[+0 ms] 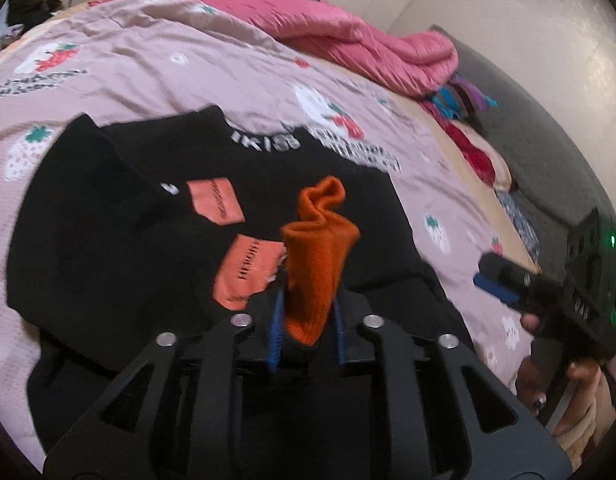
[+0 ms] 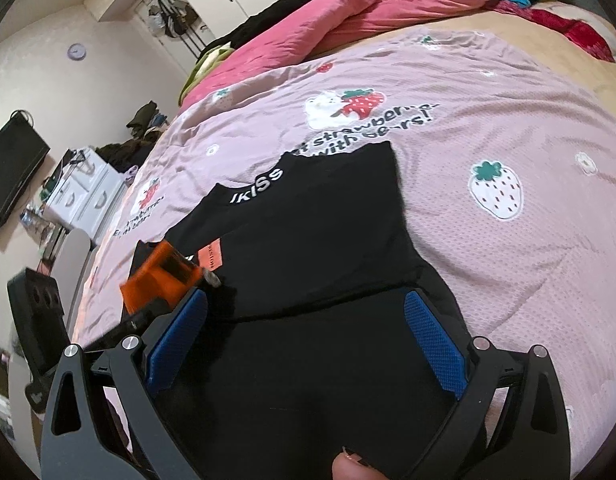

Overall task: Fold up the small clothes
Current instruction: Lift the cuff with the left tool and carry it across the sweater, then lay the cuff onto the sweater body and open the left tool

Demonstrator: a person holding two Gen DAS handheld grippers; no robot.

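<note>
A pink strawberry-print bedspread (image 2: 487,128) covers the bed, and a black garment (image 2: 308,232) lies flat on it. The left tool (image 1: 308,312) clenches an orange sock (image 1: 315,256) above the garment. The right tool (image 2: 304,340) is released, spread over the black fabric.

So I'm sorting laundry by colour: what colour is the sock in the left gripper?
Orange; the sock shows best in the left wrist view.

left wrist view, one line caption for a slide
Left tongs grip an orange sock above a black top spread on a pink strawberry bedspread.
</note>
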